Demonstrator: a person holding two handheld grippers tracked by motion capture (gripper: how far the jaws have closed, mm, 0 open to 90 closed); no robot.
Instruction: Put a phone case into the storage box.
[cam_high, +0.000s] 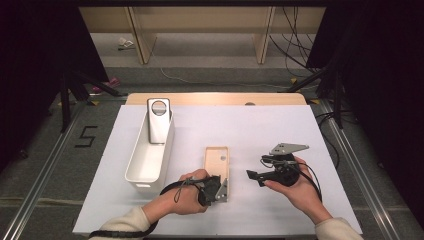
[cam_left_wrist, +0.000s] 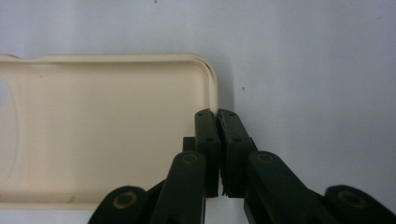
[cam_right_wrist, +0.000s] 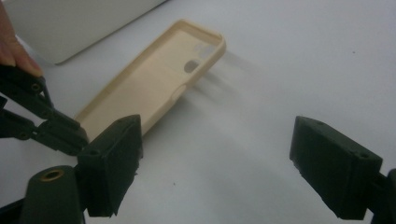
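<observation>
At the near edge of the white table (cam_high: 280, 130), the left gripper (cam_left_wrist: 217, 116) is seen with its jaws pressed together on the side wall of a cream phone case (cam_left_wrist: 93, 126), close to one rounded corner. From the high view, that gripper (cam_high: 218, 189) is largely hidden by the person's left hand (cam_high: 182, 197), and the case (cam_high: 216, 161) lies flat, hollow side up, between the two hands. The right gripper (cam_right_wrist: 217, 163) is held wide open over bare table, with nothing between its jaws, just beside the case (cam_right_wrist: 154, 84). Farther left, a white bin (cam_high: 142, 167) holds an upright white phone case (cam_high: 159, 120); its lower end is hidden by the bin's wall.
</observation>
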